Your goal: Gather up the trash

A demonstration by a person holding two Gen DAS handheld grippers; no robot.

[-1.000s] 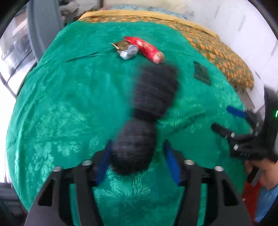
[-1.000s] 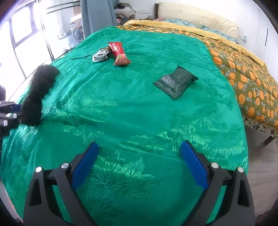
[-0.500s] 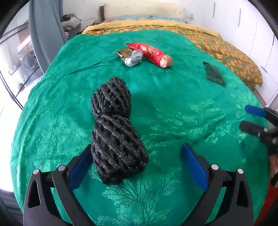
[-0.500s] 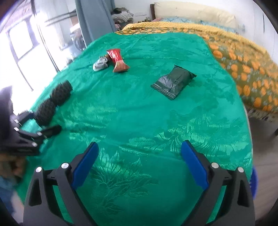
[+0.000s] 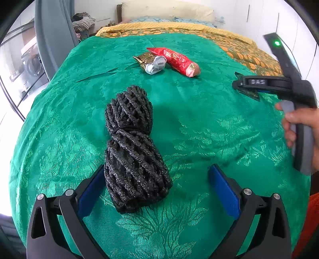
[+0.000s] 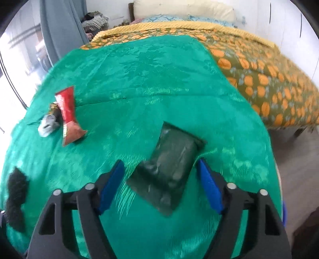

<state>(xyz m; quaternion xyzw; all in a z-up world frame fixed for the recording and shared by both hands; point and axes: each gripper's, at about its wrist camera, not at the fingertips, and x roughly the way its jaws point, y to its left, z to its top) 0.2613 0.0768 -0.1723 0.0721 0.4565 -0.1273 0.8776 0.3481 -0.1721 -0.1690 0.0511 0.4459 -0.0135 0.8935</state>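
A dark green packet [image 6: 169,171] lies on the green bedspread [image 6: 151,83], between the open blue pads of my right gripper [image 6: 160,179]; its jaws stand apart on either side of it. My right gripper also shows in the left wrist view [image 5: 259,83], over the packet [image 5: 249,92]. A red wrapper [image 5: 175,60] [image 6: 68,117] and a crumpled gold and silver wrapper [image 5: 152,62] [image 6: 47,124] lie together farther off. A black net bundle [image 5: 131,149] [image 6: 16,201] lies on the spread by the left pad of my open left gripper [image 5: 157,189].
An orange-patterned quilt [image 6: 263,75] covers the far and right side of the bed, with pillows [image 5: 167,10] at the head. A grey curtain [image 5: 53,35] and window stand at the left. Floor [image 6: 299,155] shows past the bed's right edge.
My left gripper opened and let the black net bundle go onto the spread. My right gripper moved forward to the dark green packet and narrowed somewhat, with the packet now between its pads.
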